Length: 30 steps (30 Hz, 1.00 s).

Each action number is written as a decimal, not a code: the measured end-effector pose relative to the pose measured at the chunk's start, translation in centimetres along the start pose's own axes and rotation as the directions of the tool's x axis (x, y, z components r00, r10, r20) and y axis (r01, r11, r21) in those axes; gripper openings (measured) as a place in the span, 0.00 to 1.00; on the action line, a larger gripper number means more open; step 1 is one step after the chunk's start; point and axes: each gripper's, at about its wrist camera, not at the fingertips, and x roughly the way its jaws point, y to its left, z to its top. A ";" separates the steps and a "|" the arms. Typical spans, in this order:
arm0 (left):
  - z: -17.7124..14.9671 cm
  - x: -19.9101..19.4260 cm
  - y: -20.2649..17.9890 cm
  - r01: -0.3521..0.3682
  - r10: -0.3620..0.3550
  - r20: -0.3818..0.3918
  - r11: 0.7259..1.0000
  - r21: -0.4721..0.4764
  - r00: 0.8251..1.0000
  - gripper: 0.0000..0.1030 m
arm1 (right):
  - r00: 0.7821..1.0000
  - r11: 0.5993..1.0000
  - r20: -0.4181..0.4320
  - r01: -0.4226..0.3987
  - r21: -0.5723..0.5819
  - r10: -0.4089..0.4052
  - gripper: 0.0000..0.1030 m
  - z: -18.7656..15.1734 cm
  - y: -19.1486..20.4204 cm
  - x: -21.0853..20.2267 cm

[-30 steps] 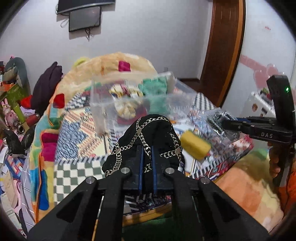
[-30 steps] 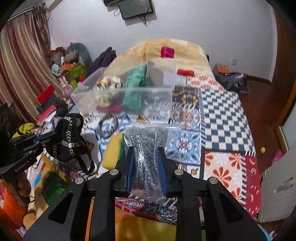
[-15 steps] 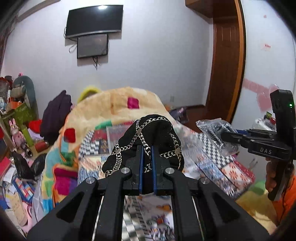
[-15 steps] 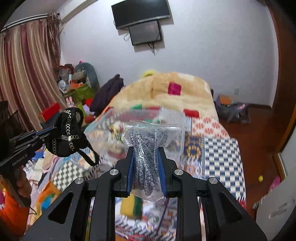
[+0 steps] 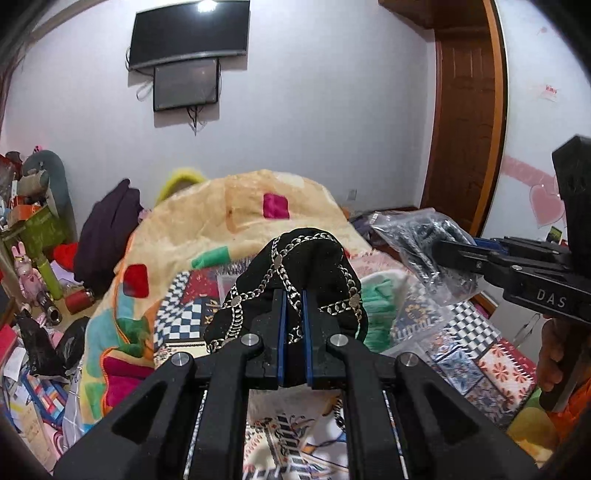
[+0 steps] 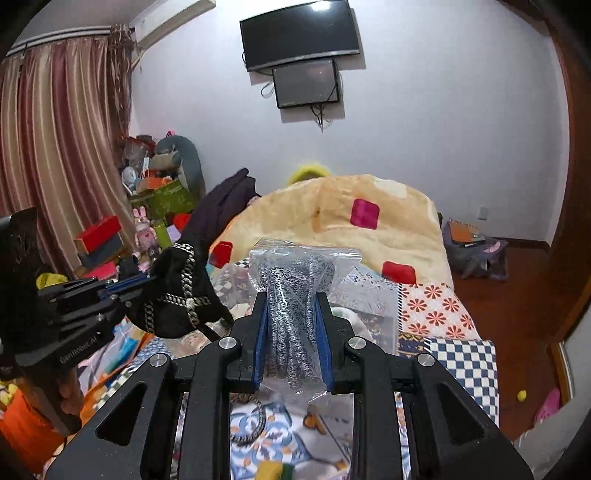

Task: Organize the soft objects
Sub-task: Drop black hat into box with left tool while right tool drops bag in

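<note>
The left gripper [image 5: 291, 310] is pinching a chain-trimmed black fabric pouch [image 5: 295, 273] and the right gripper [image 6: 291, 325] a clear plastic bag of speckled cord [image 6: 295, 291]; the slick bag may be slipping free.

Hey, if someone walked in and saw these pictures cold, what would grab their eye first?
Probably the black chain-trimmed pouch pinched in the left claw, held up over the bed, and beside it the clear bag of speckled cord clamped in the right claw. Behind them, the peach blanket with pink and red squares heaps over the far end of the bed, under a wall-mounted TV.
</note>
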 end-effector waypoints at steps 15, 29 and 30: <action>-2.0 7.7 -0.6 0.040 -0.034 -0.149 0.999 0.032 0.988 0.08 | 0.979 1.000 -0.204 0.014 -0.027 -0.019 0.21 -2.9 -0.5 8.0; -1.1 4.1 -1.3 0.036 -0.031 -0.115 0.998 0.044 0.993 0.39 | 0.979 1.000 -0.202 -0.002 -0.001 0.001 0.40 -2.1 -0.8 6.4; -1.0 3.4 -1.4 0.035 -0.030 -0.108 0.998 0.046 0.994 0.41 | 0.982 1.000 -0.191 0.002 -0.005 -0.003 0.42 -1.9 -0.7 6.0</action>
